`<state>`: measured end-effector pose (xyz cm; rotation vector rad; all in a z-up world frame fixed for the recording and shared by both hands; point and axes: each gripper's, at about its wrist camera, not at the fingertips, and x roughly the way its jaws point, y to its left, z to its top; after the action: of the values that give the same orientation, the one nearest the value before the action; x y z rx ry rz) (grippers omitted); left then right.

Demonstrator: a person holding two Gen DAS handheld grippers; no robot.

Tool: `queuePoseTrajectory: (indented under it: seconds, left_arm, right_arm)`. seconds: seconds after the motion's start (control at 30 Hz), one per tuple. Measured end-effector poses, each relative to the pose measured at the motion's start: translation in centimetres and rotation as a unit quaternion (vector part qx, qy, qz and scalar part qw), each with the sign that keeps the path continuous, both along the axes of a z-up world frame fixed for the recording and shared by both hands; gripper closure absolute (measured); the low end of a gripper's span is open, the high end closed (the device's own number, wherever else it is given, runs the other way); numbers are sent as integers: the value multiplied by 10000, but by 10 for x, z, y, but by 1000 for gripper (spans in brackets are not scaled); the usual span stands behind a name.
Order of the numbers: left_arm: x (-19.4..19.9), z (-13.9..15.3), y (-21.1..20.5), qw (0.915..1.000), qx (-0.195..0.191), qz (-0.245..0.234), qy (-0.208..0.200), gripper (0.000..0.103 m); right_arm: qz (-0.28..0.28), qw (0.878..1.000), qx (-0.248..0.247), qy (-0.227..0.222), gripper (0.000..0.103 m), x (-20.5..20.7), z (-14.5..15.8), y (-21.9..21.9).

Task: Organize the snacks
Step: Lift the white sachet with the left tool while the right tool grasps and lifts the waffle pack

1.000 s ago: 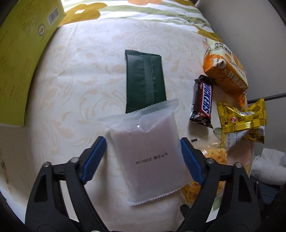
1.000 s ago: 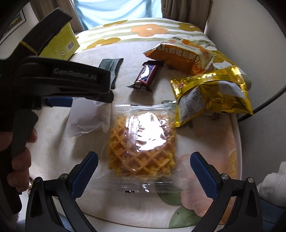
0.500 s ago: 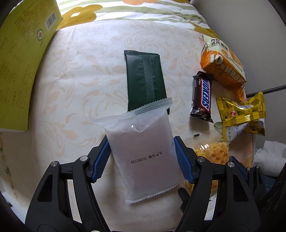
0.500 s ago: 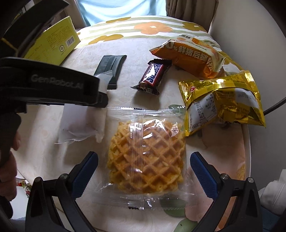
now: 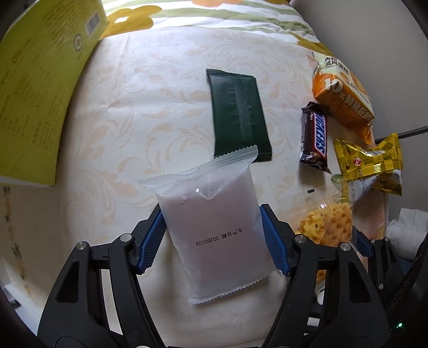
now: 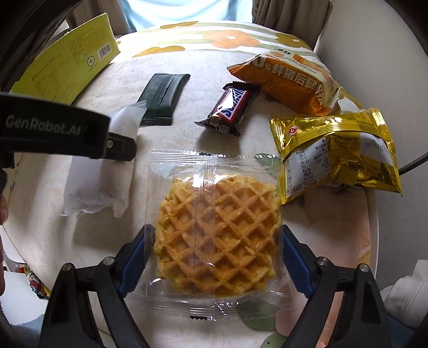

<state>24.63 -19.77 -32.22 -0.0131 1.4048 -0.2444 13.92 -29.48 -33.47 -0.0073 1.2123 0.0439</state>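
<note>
Pinching a white packet (image 5: 208,203) by its long sides between the blue fingers (image 5: 149,246) of the left gripper (image 5: 211,235), after closing in on it; lying flat on the cream tabletop (image 5: 120,133), far end overlapping the near end of a dark green packet (image 5: 238,115).

Closing the right gripper (image 6: 214,257) on a clear waffle pack (image 6: 216,230), with both fingers now against the film at its side edges; flat on the tabletop too, just beside the white packet.

Crowded beyond the waffle pack, toward the right rim: a gold bag (image 6: 337,152) touching its far right corner, an orange bag (image 6: 289,83) behind that, and a Snickers bar (image 6: 230,107) between the orange bag and the green packet. Blocking nothing directly above either pinched pack, though with the left gripper's black arm close along the waffle pack's left side.

Open cloth only at left centre, between the green packet and a yellow-green box (image 5: 34,93) leaning in over the left rim. Cannot tell what is in the box. Little spare room on the right, with the gold bag at the rim, above a dark cable (image 5: 406,131) and a white cloth (image 5: 406,227) off the tabletop. Floral fabric (image 5: 214,10) past the far edge.
</note>
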Motion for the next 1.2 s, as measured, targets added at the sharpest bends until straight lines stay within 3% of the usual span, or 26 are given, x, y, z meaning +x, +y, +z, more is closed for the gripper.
queuePoseTrajectory:
  seconds: [0.2,0.57,0.93,1.2]
  left_arm:
    - [-5,1,8,10000,45,6,14,38]
    - [-22,19,27,9998,-3,169,-84,39]
    - [-45,73,53,9967,-264,494,-581,40]
    - [-48,133,84,9902,-468,777,-1061,40]
  right_arm:
    - [16,10000,73,-27,28,-4,4,-2]
    - [28,9992,368,-154,30,-12,28,-4]
    - [178,9960,369,-792,30,-21,85,0]
    - [533,9904,456,-1194,31,-15,131,18]
